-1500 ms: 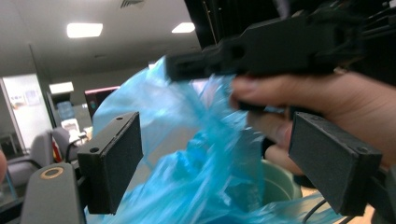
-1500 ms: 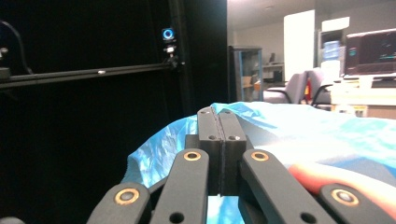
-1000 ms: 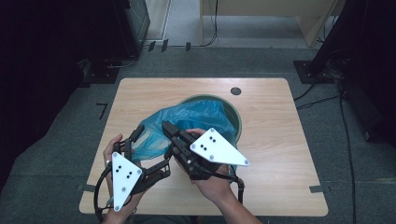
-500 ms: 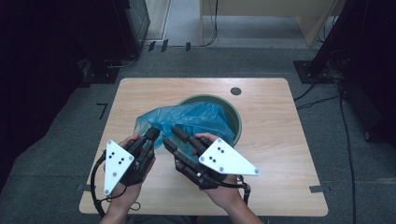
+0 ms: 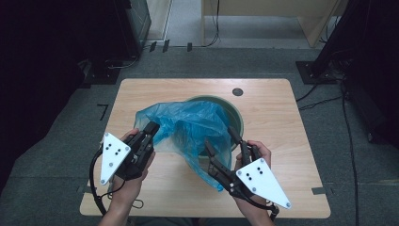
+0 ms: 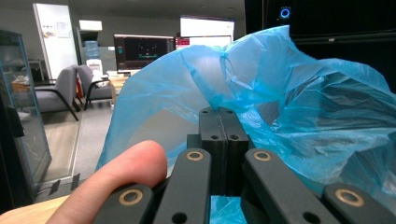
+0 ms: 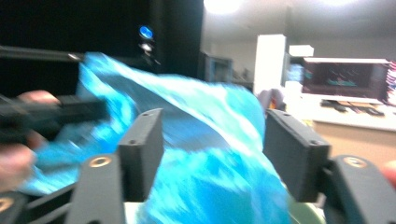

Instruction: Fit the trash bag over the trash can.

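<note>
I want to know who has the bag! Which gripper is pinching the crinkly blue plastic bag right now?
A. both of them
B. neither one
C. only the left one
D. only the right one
C: the left gripper has its jaws shut on the crinkly blue plastic bag, while the right gripper stands with its jaws apart, having just been opening, bag between them unpinched.

A thin, translucent blue plastic bag [image 5: 188, 129] lies crumpled and billowed over the green round bin [image 5: 237, 117] set into the bench [image 5: 291, 141], near its middle. The bag's film drapes across the bin's near-left rim and spills toward the bench's near edge. Its left edge is pinched flat and lifted off the bench.
</note>
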The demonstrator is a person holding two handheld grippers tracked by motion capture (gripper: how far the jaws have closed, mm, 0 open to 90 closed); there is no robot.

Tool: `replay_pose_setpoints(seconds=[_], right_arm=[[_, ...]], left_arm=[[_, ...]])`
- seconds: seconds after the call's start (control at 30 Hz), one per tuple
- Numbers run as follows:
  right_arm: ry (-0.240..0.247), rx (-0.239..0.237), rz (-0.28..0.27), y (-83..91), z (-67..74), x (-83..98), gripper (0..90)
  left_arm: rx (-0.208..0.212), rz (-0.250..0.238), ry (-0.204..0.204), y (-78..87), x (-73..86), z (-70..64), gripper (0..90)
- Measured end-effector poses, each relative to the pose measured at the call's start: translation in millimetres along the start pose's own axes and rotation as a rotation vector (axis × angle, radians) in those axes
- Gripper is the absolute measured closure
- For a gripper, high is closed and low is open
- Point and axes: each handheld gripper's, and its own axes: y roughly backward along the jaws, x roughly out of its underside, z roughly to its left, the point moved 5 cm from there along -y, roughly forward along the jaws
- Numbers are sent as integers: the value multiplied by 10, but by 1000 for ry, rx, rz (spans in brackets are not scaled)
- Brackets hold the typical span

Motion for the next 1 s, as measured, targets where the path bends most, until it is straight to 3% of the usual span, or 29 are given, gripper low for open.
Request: replay_pose_setpoints(seconds=[0.13,0.33,0.47,0.73,0.83,0.93,1.0], right_arm=[[0,72,71,23,-103,208,345],[-75,86,106,90,-308,390,741],[-87,90,113,117,-428,403,900],[-69,142,87,178,-634,315,900],[-52,154,76,203,-695,264,900],[-34,151,64,233,-729,208,900],[-17,152,55,261,-747,158,900]], left_arm=[[1,1,24,-23,-3,13,900],[6,13,44,-34,25,58,900],[18,25,61,-38,46,85,900],[31,40,85,-12,80,148,900],[59,66,80,-7,105,146,900],[116,115,66,-8,138,106,900],[148,138,31,0,164,52,900]])
